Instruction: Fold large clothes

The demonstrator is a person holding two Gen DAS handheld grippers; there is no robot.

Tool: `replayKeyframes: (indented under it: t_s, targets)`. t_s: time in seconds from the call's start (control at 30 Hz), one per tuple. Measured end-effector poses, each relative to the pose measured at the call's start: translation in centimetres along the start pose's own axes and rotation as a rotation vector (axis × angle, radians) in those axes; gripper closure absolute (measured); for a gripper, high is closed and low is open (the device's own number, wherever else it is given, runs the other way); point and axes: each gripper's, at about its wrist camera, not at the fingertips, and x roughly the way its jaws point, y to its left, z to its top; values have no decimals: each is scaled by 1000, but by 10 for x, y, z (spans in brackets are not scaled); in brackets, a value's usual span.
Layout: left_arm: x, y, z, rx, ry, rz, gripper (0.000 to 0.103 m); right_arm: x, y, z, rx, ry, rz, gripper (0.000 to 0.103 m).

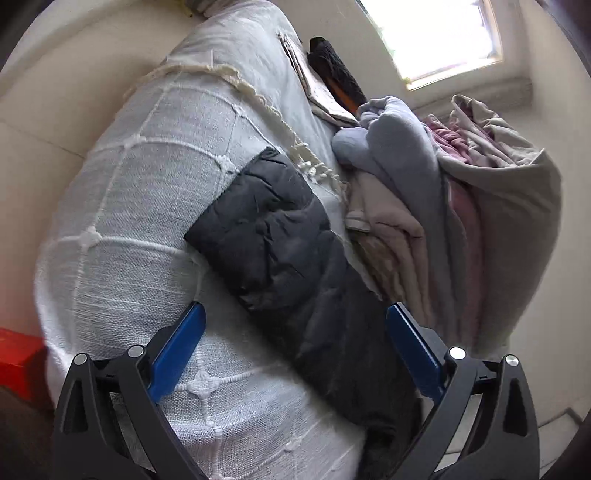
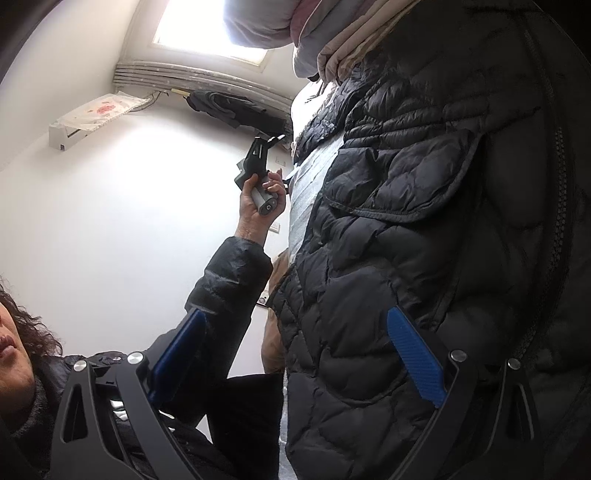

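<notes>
A black quilted puffer jacket lies on a white woven bedspread [image 1: 140,206]. In the left wrist view one sleeve of the jacket [image 1: 280,236] stretches out across the spread. My left gripper [image 1: 295,325] is open, its blue pads either side of the sleeve and just above it. In the right wrist view the jacket body [image 2: 424,240] fills the right side, with a pocket flap and a zipper showing. My right gripper [image 2: 295,328] is open and empty at the jacket's edge. The left gripper also shows in the right wrist view [image 2: 276,139], held in the person's hand.
A pile of grey, pink and beige clothes [image 1: 454,206] sits beside the jacket. A dark brush-like object [image 1: 332,66] and a flat book-like thing lie further along the bed. A red box [image 1: 18,354] is at the left. A window [image 1: 436,33] and wall air conditioner [image 2: 92,118] are behind.
</notes>
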Motion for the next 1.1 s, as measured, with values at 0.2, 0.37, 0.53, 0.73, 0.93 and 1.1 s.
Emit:
replayKeyframes:
  t_s: [0.2, 0.37, 0.53, 0.73, 0.93, 1.1]
  targets:
    - [18, -1, 15, -43, -120, 12, 8, 2, -7, 0, 15, 1, -15, 8]
    - [33, 5, 14, -64, -55, 89, 94, 0, -9, 0, 19, -2, -8, 8]
    - [25, 9, 10, -70, -88, 82, 100, -2, -6, -1, 8, 1, -4, 8]
    - [1, -52, -6, 90, -168, 65, 101, -5, 3, 1, -4, -19, -3, 8]
    - [-6, -198, -79, 403, -107, -63, 101, -26, 8, 4, 14, -95, 15, 8]
    - [18, -296, -184, 611, 13, -164, 101, -55, 4, 7, 64, -184, 56, 8]
